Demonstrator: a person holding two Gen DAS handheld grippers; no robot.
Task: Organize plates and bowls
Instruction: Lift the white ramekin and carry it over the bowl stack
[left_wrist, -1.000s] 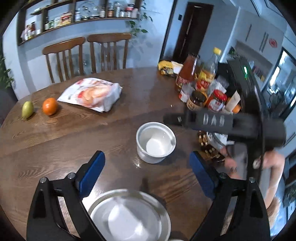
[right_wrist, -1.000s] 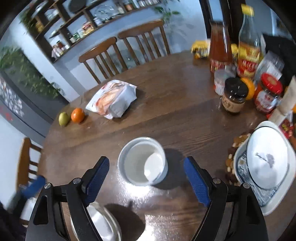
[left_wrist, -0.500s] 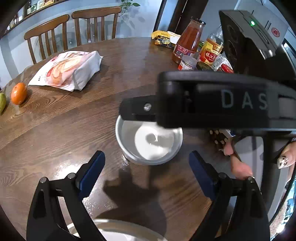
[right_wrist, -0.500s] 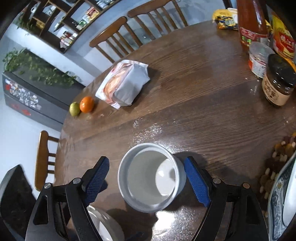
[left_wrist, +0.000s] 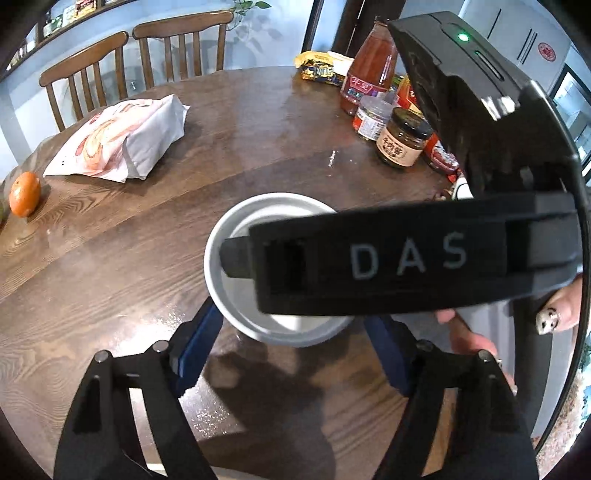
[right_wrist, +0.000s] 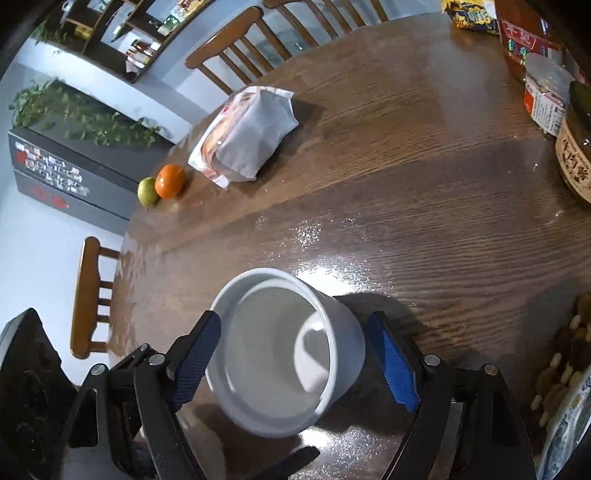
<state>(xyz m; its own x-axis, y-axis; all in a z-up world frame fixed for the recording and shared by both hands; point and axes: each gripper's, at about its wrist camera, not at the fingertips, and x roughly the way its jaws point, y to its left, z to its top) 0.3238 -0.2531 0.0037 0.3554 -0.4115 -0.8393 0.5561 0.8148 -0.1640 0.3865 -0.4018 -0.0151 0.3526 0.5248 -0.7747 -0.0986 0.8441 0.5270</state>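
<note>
Blue-padded fingers (right_wrist: 195, 354) of right gripper (right_wrist: 295, 354) stood either side of white round ceramic bowl (right_wrist: 284, 354), jaws closing; left pad looked at or v. near the wall, right pad (right_wrist: 393, 365) just clear w/ a sliver of gap; not yet pinching, as far as could be told. Same bowl (left_wrist: 236, 229) sat between left gripper (left_wrist: 291, 350) pads too, jaws closing; left pad (left_wrist: 199, 347) near the near-side wall, right pad mostly hidden under the right gripper's black body (left_wrist: 406, 258) crossing the view, so contact could not be told. Bowl upright on dark brown round wooden table (right_wrist: 424, 166), near its front edge, empty inside.

Judged: both tools brought onto one bowl, prob. to steady or lift it for stacking w/ other crockery; two-sided approach suits a deep, smooth, glossy wall that could slip from a single pinch. Risk: grippers crowding each other, one nudging the bowl before the other bit.

Outward: blue-patterned plate rim w/ nuts (right_wrist: 565, 387) at right edge, likely a stacking target; white-pink snack bag (right_wrist: 247, 133) mid-table; orange fruit (right_wrist: 170, 181) touching green fruit (right_wrist: 147, 190) near far-left edge; dark-lidded brown sauce jar (left_wrist: 402, 140), red sauce bottle (left_wrist: 369, 70) grouped at right; wooden slat-back chairs (left_wrist: 147, 62) behind; person's hand (left_wrist: 557, 314) on the right tool.
</note>
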